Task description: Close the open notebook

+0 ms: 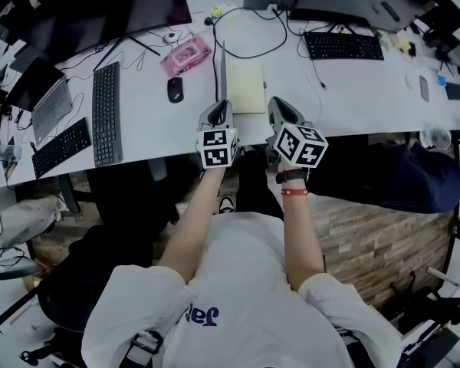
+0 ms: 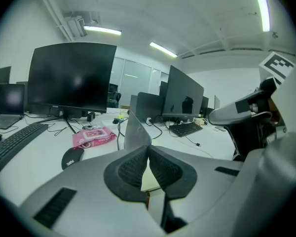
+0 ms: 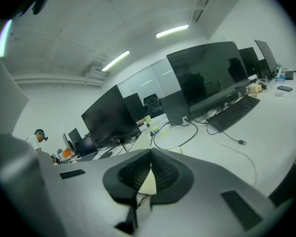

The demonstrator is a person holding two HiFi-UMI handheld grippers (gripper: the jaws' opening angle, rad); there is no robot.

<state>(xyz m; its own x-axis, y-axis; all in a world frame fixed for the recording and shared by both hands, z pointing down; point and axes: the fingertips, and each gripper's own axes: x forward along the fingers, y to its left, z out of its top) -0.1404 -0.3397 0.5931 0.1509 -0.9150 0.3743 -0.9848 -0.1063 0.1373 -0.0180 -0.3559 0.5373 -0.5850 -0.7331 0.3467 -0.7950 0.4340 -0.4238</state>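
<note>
The notebook lies open near the desk's front edge, its cream pages [image 1: 246,87] flat. Its thin grey cover [image 1: 223,71] stands on edge along the left side of the pages. My left gripper [image 1: 221,104] is at the cover's near end with its jaws shut on it. In the left gripper view the cover [image 2: 136,132] rises straight from where the pads [image 2: 133,167] meet. My right gripper [image 1: 276,104] sits at the near right corner of the pages, shut with nothing seen clamped. A strip of cream page [image 3: 149,184] shows below its pads.
A black mouse [image 1: 175,90] and a pink pouch [image 1: 185,55] lie left of the notebook. A keyboard [image 1: 106,113] lies further left and another [image 1: 343,46] at the back right. A cable [image 1: 245,37] loops behind the notebook. Monitors [image 1: 107,10] line the back.
</note>
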